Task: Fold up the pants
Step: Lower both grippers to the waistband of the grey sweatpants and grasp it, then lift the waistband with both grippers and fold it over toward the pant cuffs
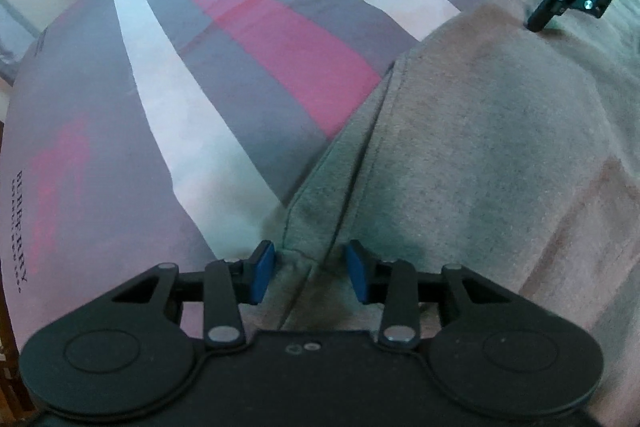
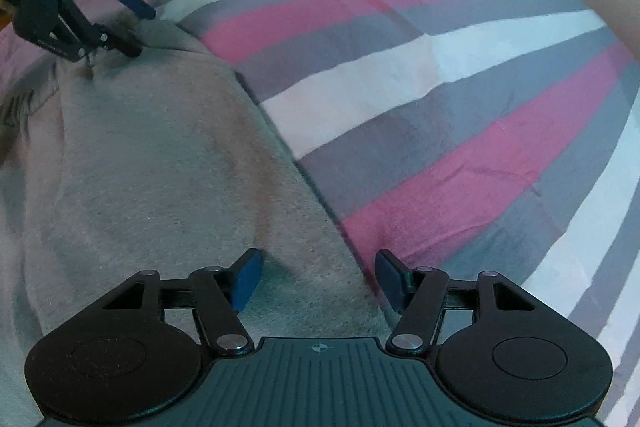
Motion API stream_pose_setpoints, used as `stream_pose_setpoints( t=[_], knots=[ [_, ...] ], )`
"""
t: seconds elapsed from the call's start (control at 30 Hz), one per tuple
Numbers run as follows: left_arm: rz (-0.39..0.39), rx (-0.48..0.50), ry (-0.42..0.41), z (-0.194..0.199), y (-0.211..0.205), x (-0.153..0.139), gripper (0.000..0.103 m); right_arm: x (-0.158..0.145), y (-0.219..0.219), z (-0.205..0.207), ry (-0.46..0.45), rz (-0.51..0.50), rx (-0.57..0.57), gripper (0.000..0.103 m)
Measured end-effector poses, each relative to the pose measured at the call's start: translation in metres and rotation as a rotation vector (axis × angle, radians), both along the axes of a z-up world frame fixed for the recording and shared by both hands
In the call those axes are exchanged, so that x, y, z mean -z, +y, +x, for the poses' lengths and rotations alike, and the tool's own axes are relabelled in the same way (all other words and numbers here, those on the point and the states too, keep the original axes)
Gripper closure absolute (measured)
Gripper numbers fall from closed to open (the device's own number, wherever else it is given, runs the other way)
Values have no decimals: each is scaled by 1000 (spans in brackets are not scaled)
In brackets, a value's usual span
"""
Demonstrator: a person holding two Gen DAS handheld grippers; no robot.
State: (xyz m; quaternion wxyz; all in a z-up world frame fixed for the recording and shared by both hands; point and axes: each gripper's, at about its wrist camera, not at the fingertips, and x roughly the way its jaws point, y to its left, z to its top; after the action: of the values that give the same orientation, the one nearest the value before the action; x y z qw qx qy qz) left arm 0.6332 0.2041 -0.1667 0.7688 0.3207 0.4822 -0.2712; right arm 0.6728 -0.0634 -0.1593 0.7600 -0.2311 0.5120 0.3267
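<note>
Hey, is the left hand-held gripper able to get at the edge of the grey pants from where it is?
Probably yes: the left hand-held gripper already straddles the pants' edge, nothing in between.

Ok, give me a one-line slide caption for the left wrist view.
Left gripper straddles the edge of grey pants on a striped bedsheet, right gripper at the far end.

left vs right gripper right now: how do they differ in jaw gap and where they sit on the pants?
1. Jaw gap: the left gripper stands narrower than the right gripper.
2. Between the pads: the left gripper straddles a seamed, layered edge of the grey pants; the right gripper straddles a plain edge, one pad over the striped bedsheet.

Shared: both point steeply down at the pants' edge, blue pads, neither visibly clamping cloth yet.
</note>
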Motion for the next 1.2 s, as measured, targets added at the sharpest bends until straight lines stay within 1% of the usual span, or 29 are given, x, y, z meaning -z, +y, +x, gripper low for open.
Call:
stream_pose_setpoints(
  t=[0.07,0.17,0.2,0.23,0.3,0.33,0.37,0.4,0.43,0.47,0.57,0.67,0.7,0.77,0.8,0.83,0.87,0.9,0.93,0.97,1.0,1.03,1.07,1.1,1.13,1.17,1.2],
  knots=[
    [0,-2,-3,-1,0,0,75,1,0,6,11,0,3,41],
    [5,-16,4,-1,0,-2,81,0,0,12,28,8,12,41],
    [10,-20,4,-1,-2,-3,81,0,0,14,33,14,19,41],
    [13,-24,1,-1,-2,-4,84,0,0,15,38,11,23,41],
    [21,-34,-7,-2,-5,-5,85,2,5,15,35,1,16,41],
    [23,-39,-12,-3,-5,-6,88,2,7,13,39,6,13,55],
    [25,-45,-18,-5,-6,-8,89,1,8,12,59,27,7,75],
    [31,-49,-30,-8,-8,-10,96,-1,8,10,69,38,10,82],
    [41,-54,-49,-10,-9,-11,96,-3,9,6,52,23,4,88],
    [48,-58,-66,-14,-10,-13,96,-5,9,2,43,8,-9,97],
    [86,-48,-130,-30,-17,-15,97,-11,9,-11,17,-1,0,98],
    [93,-49,-138,-32,-18,-14,97,-16,11,-30,-29,-13,-20,99],
    [95,-48,-137,-30,-19,-14,96,-16,11,-34,-45,-19,-35,98],
    [77,-69,-116,-24,-18,-14,84,-10,14,-33,-65,-42,-41,98],
    [70,-70,-101,-24,-18,-14,72,-8,14,-29,-59,-45,-27,97],
    [77,-62,-100,-24,-20,-11,49,-7,13,-23,-44,-33,-15,82],
    [99,-47,-122,-24,-21,-9,33,-5,14,-19,-36,-30,-9,49],
    [130,-24,-163,-26,-22,-7,9,-1,16,-17,-41,-38,-3,27],
    [152,5,-192,-27,-23,-6,8,1,17,-14,-53,-45,-7,0],
    [167,34,-203,-25,-23,-3,8,3,17,-13,-60,-40,-27,0],
    [162,36,-188,-21,-21,-2,7,7,18,-11,-50,-46,-49,0],
    [140,25,-161,-15,-19,-1,9,11,19,-6,-32,-52,-52,0],
    [113,10,-136,-10,-16,0,12,14,17,0,-9,-37,-39,0],
    [77,-9,-101,-3,-12,1,24,15,16,6,7,-14,-23,0],
    [34,-29,-52,3,-9,2,44,15,14,11,10,6,-14,0],
    [-19,-50,5,8,-6,2,56,14,13,15,6,20,-7,2],
    [-45,-51,31,8,-5,1,68,15,11,20,5,20,0,5]
  ],
)
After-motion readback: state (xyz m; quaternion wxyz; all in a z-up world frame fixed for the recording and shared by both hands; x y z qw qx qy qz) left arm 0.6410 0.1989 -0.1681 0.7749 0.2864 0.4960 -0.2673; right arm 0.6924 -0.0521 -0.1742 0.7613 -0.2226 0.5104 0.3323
